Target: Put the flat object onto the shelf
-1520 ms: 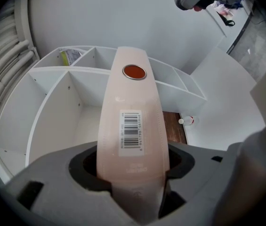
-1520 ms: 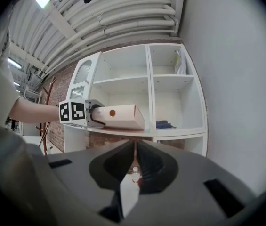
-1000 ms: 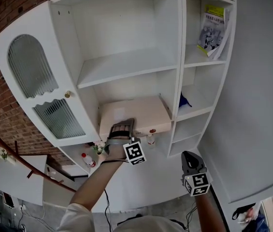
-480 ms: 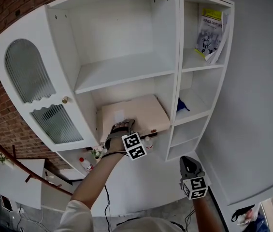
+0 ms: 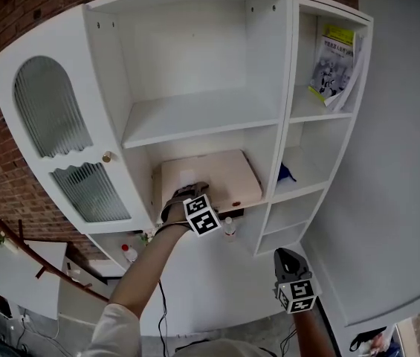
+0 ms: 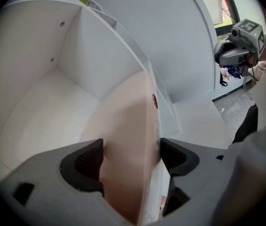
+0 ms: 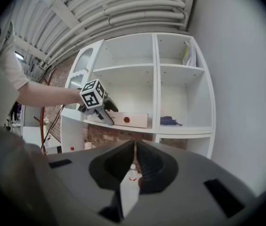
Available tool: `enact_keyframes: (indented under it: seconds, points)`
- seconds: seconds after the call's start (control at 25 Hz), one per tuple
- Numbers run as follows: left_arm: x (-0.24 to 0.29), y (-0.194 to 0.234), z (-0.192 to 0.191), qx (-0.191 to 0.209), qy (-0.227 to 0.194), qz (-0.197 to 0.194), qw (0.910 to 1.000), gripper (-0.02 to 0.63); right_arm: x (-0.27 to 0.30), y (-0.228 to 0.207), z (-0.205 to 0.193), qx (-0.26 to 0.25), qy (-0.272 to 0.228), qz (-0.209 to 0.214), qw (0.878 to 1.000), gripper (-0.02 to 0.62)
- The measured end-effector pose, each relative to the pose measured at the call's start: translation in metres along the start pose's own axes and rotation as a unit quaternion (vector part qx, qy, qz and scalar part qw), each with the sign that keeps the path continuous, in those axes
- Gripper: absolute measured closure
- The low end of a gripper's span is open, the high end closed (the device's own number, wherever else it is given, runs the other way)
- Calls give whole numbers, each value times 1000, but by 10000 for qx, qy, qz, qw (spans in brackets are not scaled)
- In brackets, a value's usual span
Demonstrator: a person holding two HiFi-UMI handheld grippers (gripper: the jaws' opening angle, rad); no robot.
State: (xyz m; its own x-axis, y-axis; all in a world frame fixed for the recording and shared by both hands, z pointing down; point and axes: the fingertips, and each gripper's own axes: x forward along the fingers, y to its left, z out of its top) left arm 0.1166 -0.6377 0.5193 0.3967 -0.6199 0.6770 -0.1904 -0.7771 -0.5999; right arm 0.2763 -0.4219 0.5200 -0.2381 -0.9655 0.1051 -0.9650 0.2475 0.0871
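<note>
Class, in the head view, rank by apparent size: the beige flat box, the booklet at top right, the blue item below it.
1. beige flat box, clearly the largest.
2. booklet.
3. blue item, the smallest; the divider may hide part of it.

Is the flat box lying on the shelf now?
Yes, on it. The flat box lies on the white shelf; the left hand-held gripper has open jaws around its front edge.
</note>
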Motion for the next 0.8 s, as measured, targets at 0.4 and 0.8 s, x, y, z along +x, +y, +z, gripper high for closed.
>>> enact_keyframes:
  seconds: [0.4,0.8]
  points:
    - [-12,1,-2,149,-133,363,9991,235,4,3,3,-49,23,70,10000,560]
    - [-71,-24,12,-342,-1044,734,9912,236,8,11,13,-143,-32,181,9997,561]
